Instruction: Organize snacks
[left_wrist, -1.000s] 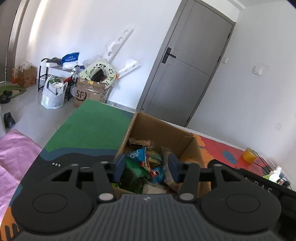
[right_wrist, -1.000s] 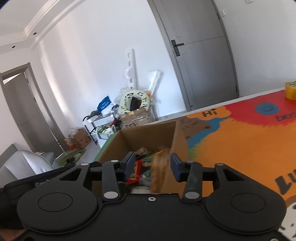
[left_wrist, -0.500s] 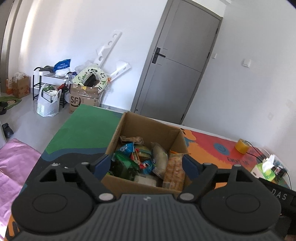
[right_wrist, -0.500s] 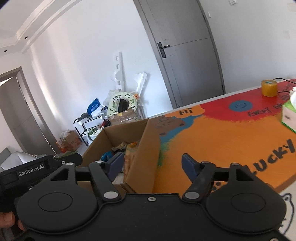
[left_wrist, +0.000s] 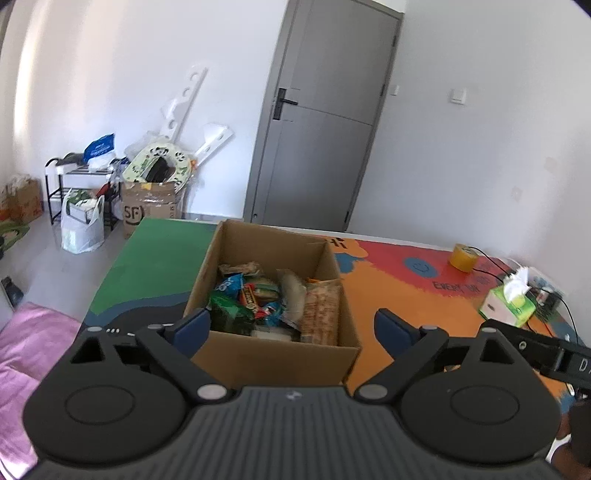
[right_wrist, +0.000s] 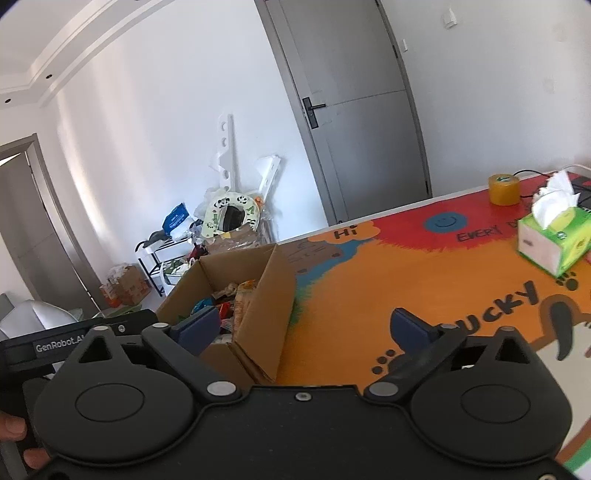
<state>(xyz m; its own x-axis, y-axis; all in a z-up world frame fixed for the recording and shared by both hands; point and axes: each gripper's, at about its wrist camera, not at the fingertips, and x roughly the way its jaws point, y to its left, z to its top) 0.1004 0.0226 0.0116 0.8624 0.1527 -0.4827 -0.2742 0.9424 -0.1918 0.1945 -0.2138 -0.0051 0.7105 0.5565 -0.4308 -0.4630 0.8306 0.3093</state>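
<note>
an open cardboard box (left_wrist: 273, 354) packed with snacks (left_wrist: 258, 295) sits on a brightly printed counter (left_wrist: 406, 291), seen between the spread fingers of the left gripper (left_wrist: 291, 326), which hangs in front of the box's near wall and holds nothing. the packets lie jumbled inside the box: a dark green bag (left_wrist: 229, 314) at the near left, a blue wrapper (left_wrist: 231, 284) behind it, a pale upright packet (left_wrist: 291, 291) toward the middle and a tan cracker pack (left_wrist: 321, 310) against the right wall; smaller labels are too blurred to read. from the right wrist view the same box (right_wrist: 266, 295) stands to the left, and the right gripper (right_wrist: 314, 326) hovers over the counter's orange stretch (right_wrist: 369, 295) beside the box's near right corner, its blue-tipped fingers wide apart and empty, the left fingertip (right_wrist: 199, 325) overlapping the box's opening in the view and the other over bare counter. farther along the counter a green tissue box (right_wrist: 554, 240) with a white sheet sticking up stands near the right edge, and a roll of yellow tape (right_wrist: 504, 190) sits behind it beside a black cable. the left gripper's black body (right_wrist: 74, 339), marked with white lettering, shows at the left edge of the right view. behind the counter a grey door (left_wrist: 325, 140) stands shut in a white wall, with a cluttered metal rack (left_wrist: 77, 184), a white carrier bag and a second carton (left_wrist: 147, 206) on the floor to its left.
</note>
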